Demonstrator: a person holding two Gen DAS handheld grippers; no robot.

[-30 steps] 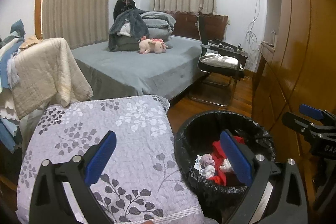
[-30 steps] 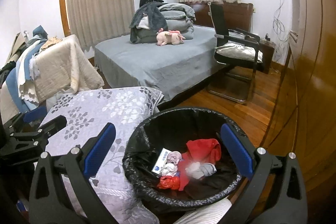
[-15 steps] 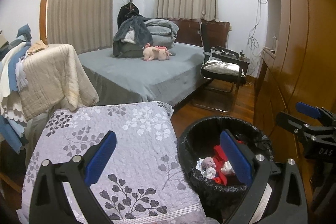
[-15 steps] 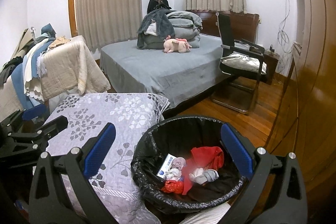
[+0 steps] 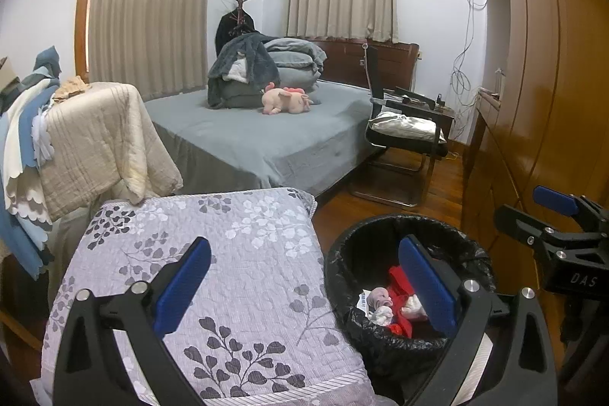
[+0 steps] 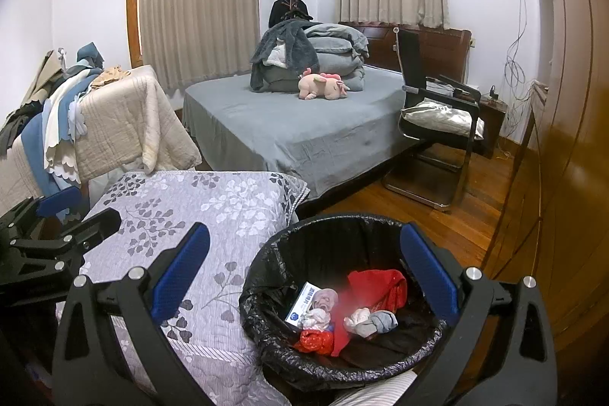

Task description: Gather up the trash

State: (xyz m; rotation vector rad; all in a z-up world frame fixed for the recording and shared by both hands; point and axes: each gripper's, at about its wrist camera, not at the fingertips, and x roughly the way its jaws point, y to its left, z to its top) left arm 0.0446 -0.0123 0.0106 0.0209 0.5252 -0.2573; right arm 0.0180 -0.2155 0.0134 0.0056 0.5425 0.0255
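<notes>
Both pairs of blue-padded black tongs spread wide and empty above a bedroom corner: left tongs [image 5: 304, 282] over the seam between a lilac quilted cover printed with grey leaf sprays [image 5: 213, 253] and a round bin lined with a crinkled black plastic bag [image 5: 384, 337]; right tongs [image 6: 304, 273] almost directly over that bin. Collected so far, inside the liner: a crumpled red plastic wrapper [image 6: 375, 286], a small white-and-blue printed card [image 6: 302, 307], a knot of white and grey wadded tissue [image 6: 371, 322]. No loose litter in sight on the quilted cover, the grey-sheeted bed [image 6: 304, 136] or the strip of polished wooden floor [image 6: 449, 223] beside it; a pink plush pig [image 6: 323, 87] on the bed, judged a keepsake rather than rubbish. Step in hand, by appearances, a sweep of the room for the next piece. Best done with tongs kept spread and raised well clear of the liner's loose rim, to avoid snagging the thin plastic and tipping the bin; slow pan toward the draped cream blanket [image 5: 95, 139] and the black cantilever chair [image 6: 437, 124], where small scraps could hide; approach to any find from above, pads square on either side, closing only once centred.
</notes>
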